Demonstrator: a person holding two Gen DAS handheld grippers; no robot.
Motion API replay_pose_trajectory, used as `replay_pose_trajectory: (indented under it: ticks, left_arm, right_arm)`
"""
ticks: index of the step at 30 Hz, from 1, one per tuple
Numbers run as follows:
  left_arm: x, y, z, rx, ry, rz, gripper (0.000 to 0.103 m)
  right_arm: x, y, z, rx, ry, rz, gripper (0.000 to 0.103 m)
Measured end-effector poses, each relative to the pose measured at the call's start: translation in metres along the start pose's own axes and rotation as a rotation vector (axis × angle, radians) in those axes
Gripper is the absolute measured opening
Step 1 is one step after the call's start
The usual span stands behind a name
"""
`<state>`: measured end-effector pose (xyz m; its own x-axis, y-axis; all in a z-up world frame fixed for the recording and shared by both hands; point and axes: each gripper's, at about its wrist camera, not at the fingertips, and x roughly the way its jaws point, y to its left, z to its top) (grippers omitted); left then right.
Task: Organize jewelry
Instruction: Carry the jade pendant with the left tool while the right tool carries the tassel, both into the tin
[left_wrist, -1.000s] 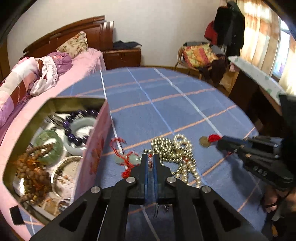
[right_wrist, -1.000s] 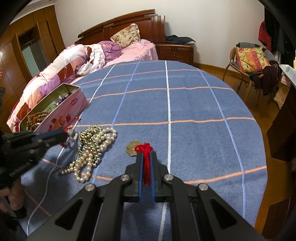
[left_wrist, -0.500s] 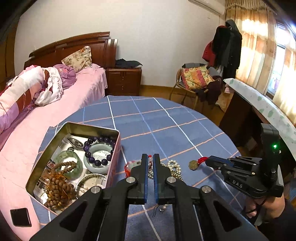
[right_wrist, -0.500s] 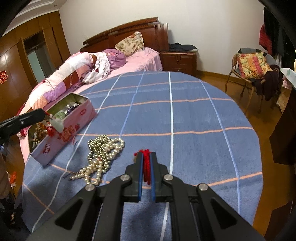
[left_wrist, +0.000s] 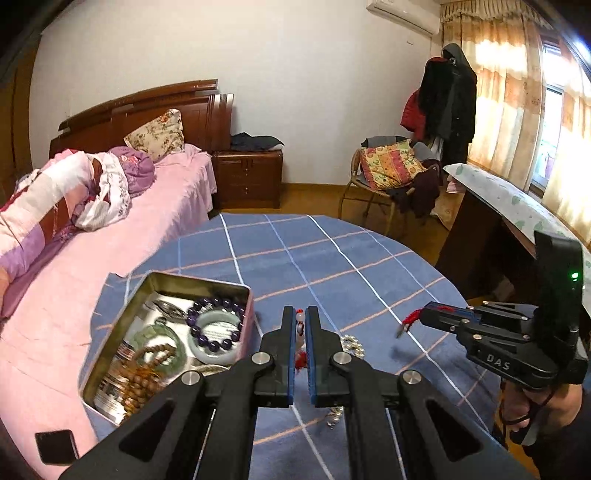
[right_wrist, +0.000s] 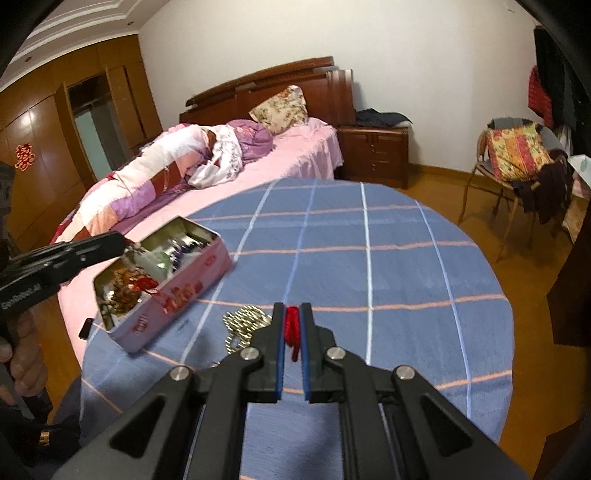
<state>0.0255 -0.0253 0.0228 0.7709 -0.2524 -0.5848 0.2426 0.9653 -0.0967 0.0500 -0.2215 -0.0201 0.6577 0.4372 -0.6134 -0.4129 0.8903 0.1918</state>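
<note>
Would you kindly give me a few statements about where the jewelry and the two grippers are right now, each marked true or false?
1. The right gripper is shut on a red cord. True.
2. The tin is empty. False: it holds a purple bead bracelet, a pale green bangle and brown wooden beads.
3. The left gripper has its jaws wide open with nothing between them. False: they are shut on a pale pendant on red cord.
4. A pile of pearl and gold beads lies on the blue checked cloth. True.
5. The tin's lid is on. False: it is open at the top.
</note>
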Motion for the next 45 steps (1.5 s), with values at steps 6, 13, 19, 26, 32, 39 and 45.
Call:
replay_pose_trajectory:
  ticks: [6, 13, 19, 26, 32, 39, 45]
  left_arm:
    - [-0.01, 0.015, 0.011, 0.001, -0.025, 0.027, 0.003]
    - [-0.024, 0.039, 0.026, -0.004, -0.066, 0.077, 0.003]
    - [-0.027, 0.06, 0.029, -0.025, -0.078, 0.114, 0.003]
    - [-0.029, 0.073, 0.02, -0.066, -0.058, 0.131, 0.003]
    - [-0.033, 0.081, 0.013, -0.093, -0.033, 0.157, 0.003]
    - [-0.044, 0.084, -0.001, -0.109, -0.044, 0.226, 0.003]
    - [-0.034, 0.093, -0.016, -0.15, -0.006, 0.225, 0.003]
  right_arm:
    - [0.0, 0.019, 0.019, -0.05, -0.014, 0.027, 0.01]
    - [0.004, 0.04, 0.041, -0.108, -0.035, 0.044, 0.01]
    - [0.01, 0.063, 0.056, -0.139, -0.047, 0.077, 0.01]
    - [0.023, 0.1, 0.064, -0.197, -0.04, 0.125, 0.01]
    - [0.039, 0.127, 0.06, -0.238, -0.012, 0.165, 0.01]
    - [0.055, 0.143, 0.052, -0.246, 0.021, 0.195, 0.01]
    - [0.069, 0.148, 0.048, -0.245, 0.05, 0.196, 0.01]
